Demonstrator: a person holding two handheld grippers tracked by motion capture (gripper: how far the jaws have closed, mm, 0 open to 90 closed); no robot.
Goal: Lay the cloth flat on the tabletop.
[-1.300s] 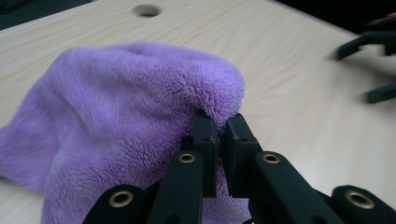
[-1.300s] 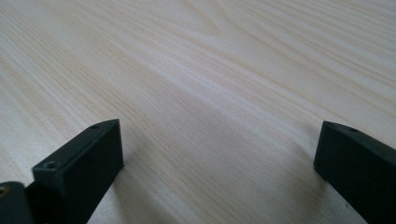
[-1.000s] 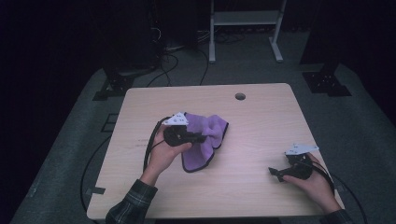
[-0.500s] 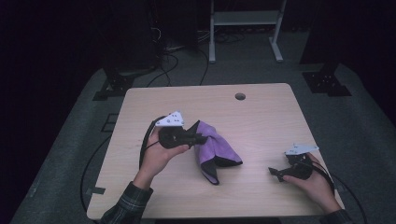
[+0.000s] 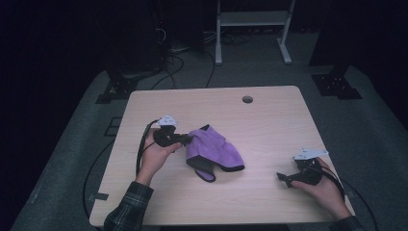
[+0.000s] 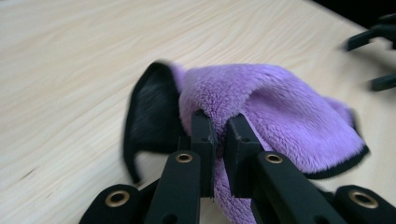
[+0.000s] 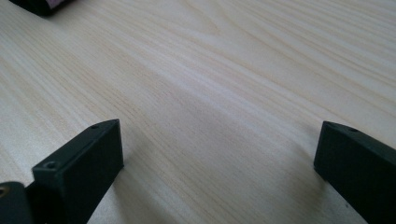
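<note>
A purple fleece cloth (image 5: 215, 150) with black trim lies bunched near the middle of the wooden table (image 5: 269, 115). My left gripper (image 5: 185, 138) is at the cloth's left edge and shut on it. In the left gripper view the two jaws pinch a fold of the purple cloth (image 6: 280, 107), whose black underside (image 6: 152, 116) flips up on the left. My right gripper (image 5: 281, 178) rests low over the table near the front right corner, apart from the cloth. Its jaws stand wide open in the right gripper view, with bare wood (image 7: 219, 116) between them.
A small round hole (image 5: 247, 99) sits in the table near its far edge. Cables (image 5: 139, 149) trail from the left gripper over the table's left side. A white metal stand (image 5: 252, 24) and dark equipment stand on the floor beyond the table.
My left gripper has pulled the pinched cloth edge leftward and toward the person, so the cloth flipped and bunched, showing its black trim. The right gripper has stayed in place.
</note>
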